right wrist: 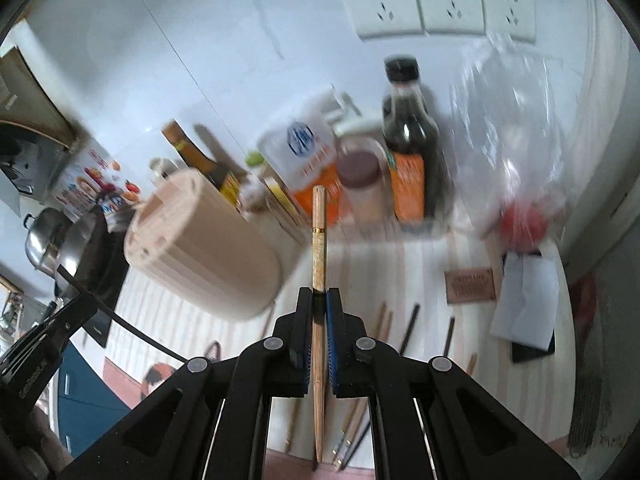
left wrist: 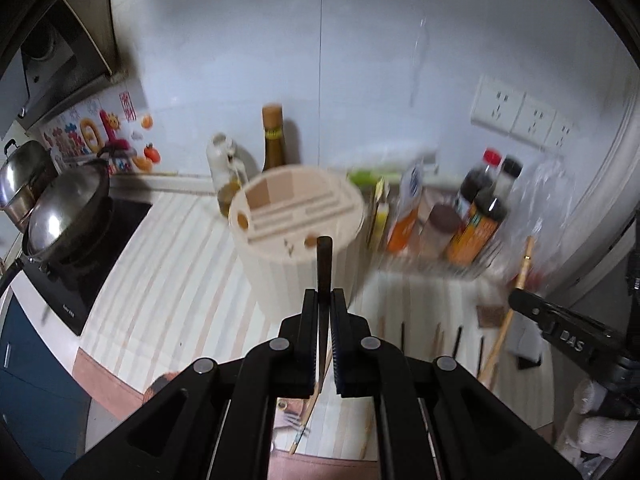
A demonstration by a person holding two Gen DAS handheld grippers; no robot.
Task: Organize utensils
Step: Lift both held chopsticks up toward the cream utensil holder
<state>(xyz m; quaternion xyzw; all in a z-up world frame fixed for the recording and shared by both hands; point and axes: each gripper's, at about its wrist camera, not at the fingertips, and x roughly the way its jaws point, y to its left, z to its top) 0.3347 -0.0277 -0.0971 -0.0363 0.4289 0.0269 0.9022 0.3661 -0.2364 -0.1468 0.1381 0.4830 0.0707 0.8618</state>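
The left gripper (left wrist: 324, 298) is pinching one dark slender chopstick (left wrist: 324, 258), held above the striped counter (left wrist: 168, 280) before the round beige slotted utensil holder (left wrist: 298, 208). The right gripper (right wrist: 319, 298) is clamping one light bamboo chopstick (right wrist: 319, 236). Several more chopsticks (right wrist: 409, 328) are lying loose (blur prevents a firm count). Three white wall sockets (right wrist: 436, 4) are showing.

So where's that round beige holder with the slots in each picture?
Left wrist view: the holder sits centre, behind the left claw's dark chopstick.
Right wrist view: holder left of centre.
Shared landmark: wall sockets.
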